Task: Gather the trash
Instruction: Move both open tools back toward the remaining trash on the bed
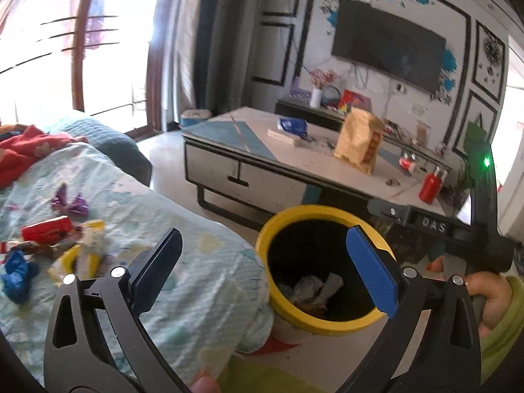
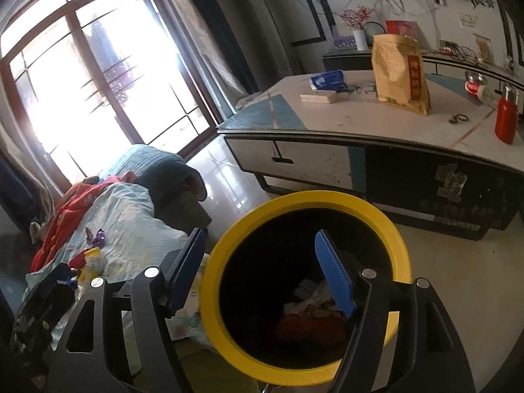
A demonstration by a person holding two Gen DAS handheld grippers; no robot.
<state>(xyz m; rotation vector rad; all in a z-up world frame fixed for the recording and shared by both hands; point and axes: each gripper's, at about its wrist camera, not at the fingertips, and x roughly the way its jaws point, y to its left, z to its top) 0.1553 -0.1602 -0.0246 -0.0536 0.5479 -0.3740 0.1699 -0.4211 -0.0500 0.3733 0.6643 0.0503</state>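
Note:
A yellow-rimmed trash bin (image 1: 262, 239) with a black inside stands on the floor beside the couch; crumpled wrappers (image 1: 316, 286) lie at its bottom. My left gripper (image 1: 267, 260) hangs over the bin's near-left edge, open wide, nothing between its fingers. In the right wrist view the same bin (image 2: 216, 262) fills the lower middle, holding paper scraps (image 2: 311, 294). My right gripper (image 2: 262, 262) is above its rim, open and empty. More trash lies on the light-blue couch cover: a red packet (image 1: 46, 229), purple wrappers (image 1: 70, 201), a yellow-white wrapper (image 1: 85, 252), a blue one (image 1: 18, 270).
A low white and blue coffee table (image 1: 229, 137) stands beyond the bin, bearing a tan paper bag (image 1: 358, 140), a blue tissue pack (image 1: 291, 126) and a red bottle (image 1: 430, 185). A hand (image 1: 488, 291) holds the other gripper at right. Red cloth (image 1: 23, 154) lies on the couch.

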